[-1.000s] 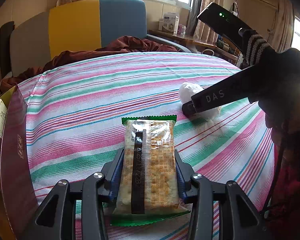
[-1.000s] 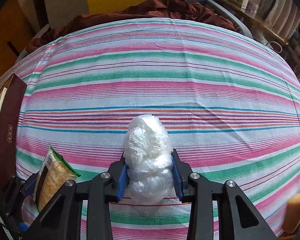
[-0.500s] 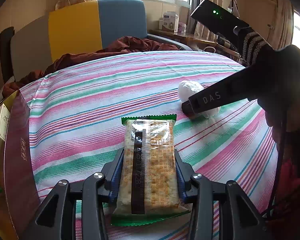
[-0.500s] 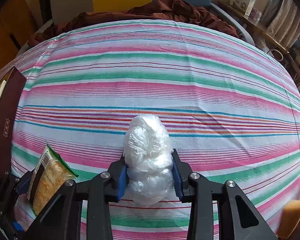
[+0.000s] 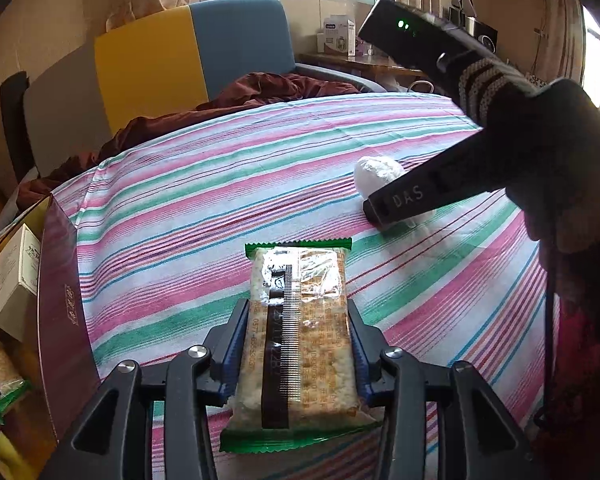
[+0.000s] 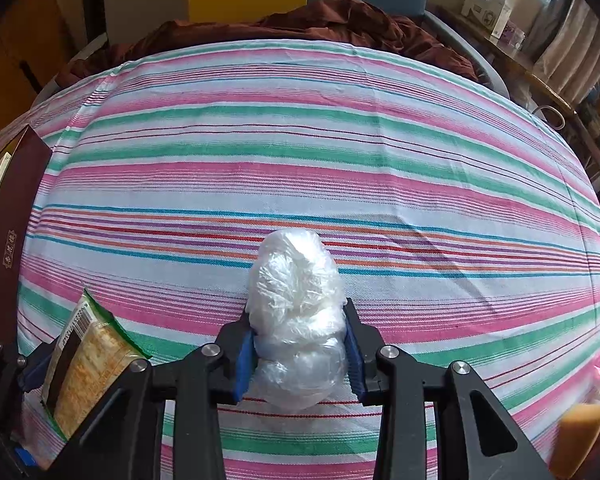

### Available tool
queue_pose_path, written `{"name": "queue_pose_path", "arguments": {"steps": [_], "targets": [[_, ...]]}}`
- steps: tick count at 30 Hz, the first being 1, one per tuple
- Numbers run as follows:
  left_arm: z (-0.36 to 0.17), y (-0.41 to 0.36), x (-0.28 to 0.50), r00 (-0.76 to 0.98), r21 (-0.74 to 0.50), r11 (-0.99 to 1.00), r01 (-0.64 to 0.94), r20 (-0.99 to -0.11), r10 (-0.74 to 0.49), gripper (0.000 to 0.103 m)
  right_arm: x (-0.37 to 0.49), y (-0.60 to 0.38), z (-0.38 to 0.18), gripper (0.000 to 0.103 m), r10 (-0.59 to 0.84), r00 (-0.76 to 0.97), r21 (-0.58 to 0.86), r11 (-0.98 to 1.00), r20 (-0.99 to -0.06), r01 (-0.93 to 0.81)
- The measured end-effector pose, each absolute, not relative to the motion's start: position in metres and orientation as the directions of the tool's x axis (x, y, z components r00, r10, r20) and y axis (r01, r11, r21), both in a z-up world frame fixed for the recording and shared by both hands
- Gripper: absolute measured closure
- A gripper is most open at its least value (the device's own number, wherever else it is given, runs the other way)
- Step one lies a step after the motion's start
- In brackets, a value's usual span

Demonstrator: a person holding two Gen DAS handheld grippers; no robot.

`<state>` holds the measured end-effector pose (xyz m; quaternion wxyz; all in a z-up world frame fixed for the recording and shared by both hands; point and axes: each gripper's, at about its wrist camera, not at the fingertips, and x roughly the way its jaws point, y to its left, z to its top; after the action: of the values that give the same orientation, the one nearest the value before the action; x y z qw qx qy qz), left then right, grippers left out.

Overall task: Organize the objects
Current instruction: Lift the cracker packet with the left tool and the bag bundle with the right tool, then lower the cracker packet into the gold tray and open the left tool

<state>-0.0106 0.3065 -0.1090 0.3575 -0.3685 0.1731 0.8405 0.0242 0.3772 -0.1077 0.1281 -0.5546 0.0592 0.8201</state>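
Between claw pads, cracker packet

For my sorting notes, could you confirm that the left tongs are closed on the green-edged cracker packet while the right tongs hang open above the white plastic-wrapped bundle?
Not quite: the right tongs are not open above the white plastic-wrapped bundle; they are shut on it, pads pressed against both its sides, as the right wrist view shows. The left tongs are indeed closed on the green-edged cracker packet.

The cracker packet was glossy film; the bundle crinkled clear plastic; the striped cloth matt woven.
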Motion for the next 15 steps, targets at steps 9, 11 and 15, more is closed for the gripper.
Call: {"name": "queue_pose_path", "arguments": {"steps": [9, 11, 15], "targets": [[-0.054, 0.285, 0.016, -0.484, -0.013, -0.659, -0.752, -0.667, 0.567, 0.059, 0.023, 0.380, -0.111, 0.064, 0.151, -0.360, -0.055, -0.963, -0.921, -0.264], [-0.045, 0.278, 0.017, -0.480, -0.036, -0.660, -0.750, -0.658, 0.581, 0.059, 0.024, 0.380, -0.111, 0.064, 0.156, -0.362, -0.061, -0.964, -0.919, -0.261], [-0.035, 0.258, 0.019, -0.493, -0.053, -0.679, -0.732, -0.646, 0.583, 0.059, 0.025, 0.380, -0.111, 0.064, 0.164, -0.364, -0.071, -0.964, -0.917, -0.256]]}}
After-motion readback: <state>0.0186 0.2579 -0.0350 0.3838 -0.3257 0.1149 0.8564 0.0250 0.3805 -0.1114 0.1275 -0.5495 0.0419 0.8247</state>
